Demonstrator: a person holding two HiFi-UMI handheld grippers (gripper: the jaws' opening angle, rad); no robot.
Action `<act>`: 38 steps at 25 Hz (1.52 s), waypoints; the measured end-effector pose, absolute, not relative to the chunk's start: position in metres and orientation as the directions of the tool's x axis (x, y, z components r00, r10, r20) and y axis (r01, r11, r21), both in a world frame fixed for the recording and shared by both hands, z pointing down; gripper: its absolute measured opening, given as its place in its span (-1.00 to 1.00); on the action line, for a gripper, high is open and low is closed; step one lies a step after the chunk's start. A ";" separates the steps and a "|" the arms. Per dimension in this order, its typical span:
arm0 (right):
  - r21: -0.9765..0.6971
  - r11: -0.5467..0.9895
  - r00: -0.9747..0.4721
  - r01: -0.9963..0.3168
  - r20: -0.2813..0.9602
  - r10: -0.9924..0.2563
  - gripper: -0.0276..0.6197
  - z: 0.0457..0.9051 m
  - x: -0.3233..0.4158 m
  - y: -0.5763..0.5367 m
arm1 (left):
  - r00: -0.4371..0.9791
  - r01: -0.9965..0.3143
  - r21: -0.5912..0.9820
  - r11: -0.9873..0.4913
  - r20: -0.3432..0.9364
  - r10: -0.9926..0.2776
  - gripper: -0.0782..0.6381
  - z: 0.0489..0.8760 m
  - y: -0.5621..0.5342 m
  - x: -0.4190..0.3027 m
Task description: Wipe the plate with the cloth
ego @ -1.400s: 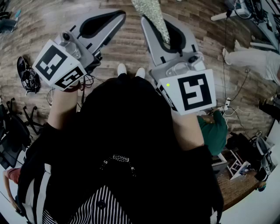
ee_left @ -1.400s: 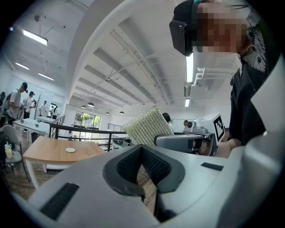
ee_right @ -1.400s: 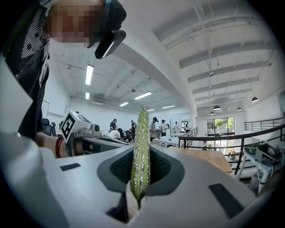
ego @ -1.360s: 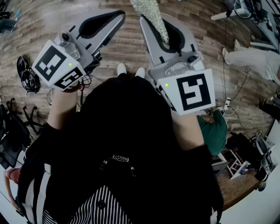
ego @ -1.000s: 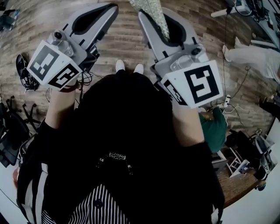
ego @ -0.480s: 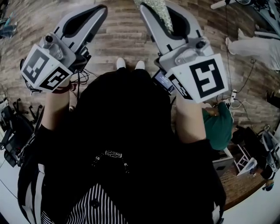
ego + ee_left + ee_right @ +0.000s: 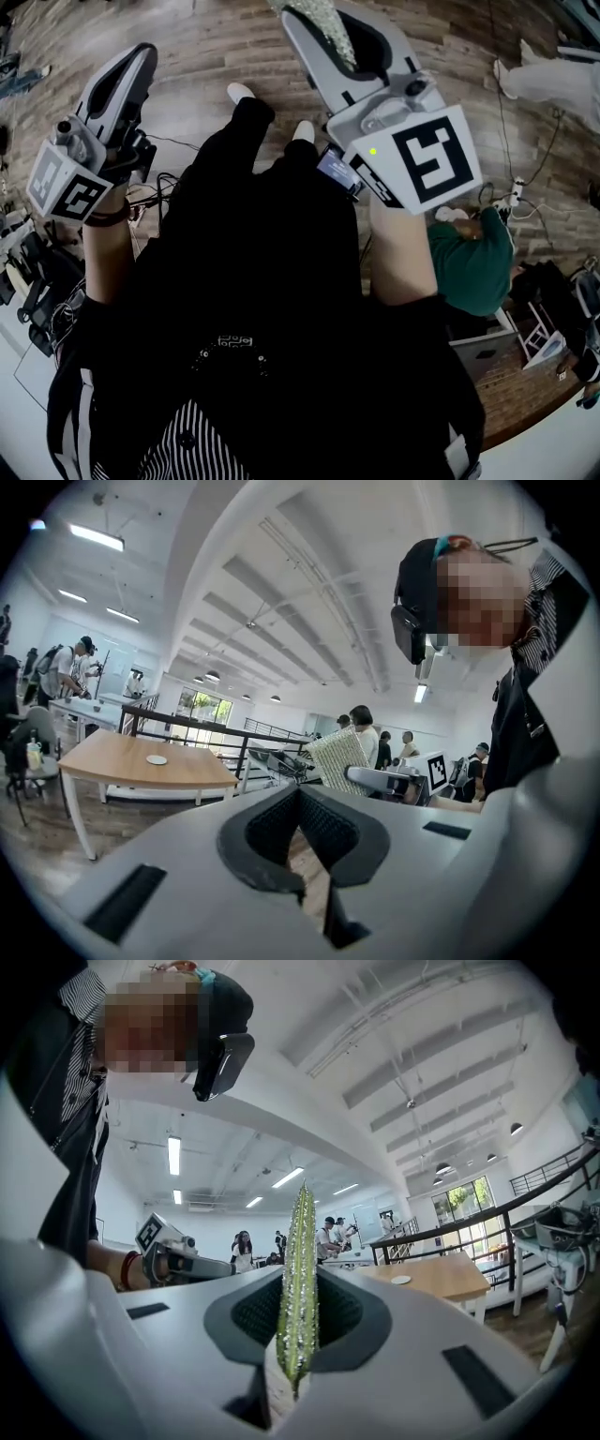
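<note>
My right gripper [image 7: 323, 17] points out over the wooden floor, shut on a pale woven cloth [image 7: 322, 26]. In the right gripper view the cloth [image 7: 298, 1274] stands edge-on between the jaws of that gripper [image 7: 298, 1299]. My left gripper [image 7: 139, 64] is held apart at the left, its jaws shut with nothing in them; its tips meet in the left gripper view [image 7: 300, 794]. A small white plate [image 7: 157, 759] lies on a wooden table [image 7: 112, 766] far off; the right gripper view shows the same plate [image 7: 400, 1280].
I stand on a wood-plank floor [image 7: 225, 47]. Cables and gear [image 7: 28, 281] lie at the left, a person in green [image 7: 473, 267] sits at the right. A railing [image 7: 187, 733] and several people [image 7: 366, 738] are behind the table.
My left gripper has swung out to the left, away from the right one. The right gripper still holds the cloth. One foot has stepped forward.
</note>
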State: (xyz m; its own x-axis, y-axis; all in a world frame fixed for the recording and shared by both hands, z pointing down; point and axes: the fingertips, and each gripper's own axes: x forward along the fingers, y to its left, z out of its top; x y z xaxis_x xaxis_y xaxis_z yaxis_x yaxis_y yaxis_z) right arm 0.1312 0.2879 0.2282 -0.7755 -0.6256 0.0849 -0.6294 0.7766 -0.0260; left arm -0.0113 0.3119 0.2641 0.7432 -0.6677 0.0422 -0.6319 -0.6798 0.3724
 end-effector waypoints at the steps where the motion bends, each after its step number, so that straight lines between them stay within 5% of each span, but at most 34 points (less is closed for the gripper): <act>1: -0.027 0.777 -0.776 -0.629 0.076 -0.626 -0.77 0.223 0.135 0.287 | 0.742 -0.633 0.368 -0.681 0.038 -0.669 -0.78 0.259 0.313 -0.008; 17: 0.079 0.750 -0.746 -0.656 0.083 -0.661 -0.77 0.175 0.113 0.248 | 0.798 -0.582 0.200 -0.788 -0.049 -0.601 -0.78 0.201 0.240 0.016; 33: 0.179 0.748 -0.735 -0.639 0.147 -0.662 -0.77 0.126 -0.055 0.168 | 0.796 -0.590 0.094 -0.802 -0.102 -0.597 -0.78 0.163 0.143 -0.125; 38: 0.147 0.723 -0.714 -0.675 0.120 -0.690 -0.77 0.153 -0.096 0.285 | 0.826 -0.548 0.111 -0.829 -0.087 -0.557 -0.78 0.191 0.262 -0.161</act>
